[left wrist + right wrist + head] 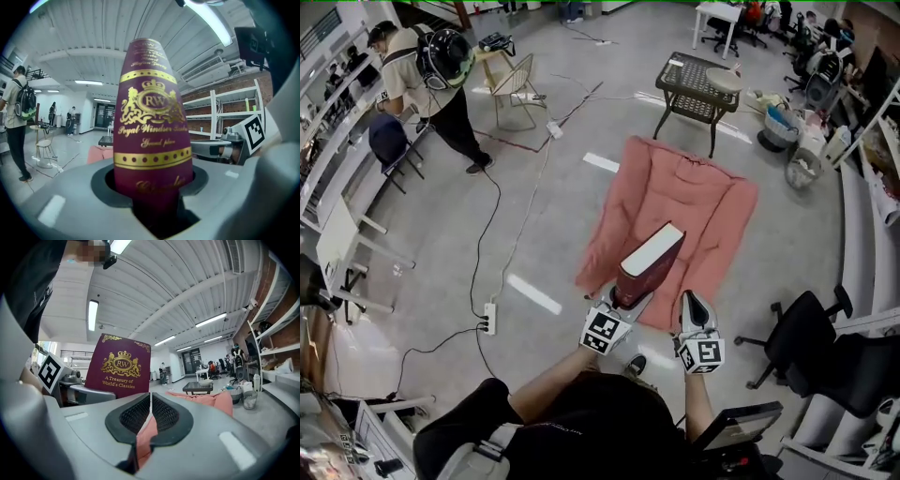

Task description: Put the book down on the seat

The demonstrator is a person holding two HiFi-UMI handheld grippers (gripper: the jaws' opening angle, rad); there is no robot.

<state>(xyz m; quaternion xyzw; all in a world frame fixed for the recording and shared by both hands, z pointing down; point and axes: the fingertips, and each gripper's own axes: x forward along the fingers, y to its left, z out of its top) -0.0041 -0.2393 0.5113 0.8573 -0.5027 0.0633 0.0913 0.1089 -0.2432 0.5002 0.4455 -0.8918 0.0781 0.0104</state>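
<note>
- My left gripper (623,298) has its jaws clamped on the maroon book (649,261), upright, off the pink seat (712,202), by its near edge;
- my right gripper (694,311) has its jaws pressed together, empty.

My book (152,136) wears a smooth maroon cover with shiny gold print (slightly glossy); the seat (680,202) is soft pink cloth; my right tongs (150,401) have rough black pads (166,414) in matt grey plastic
</note>
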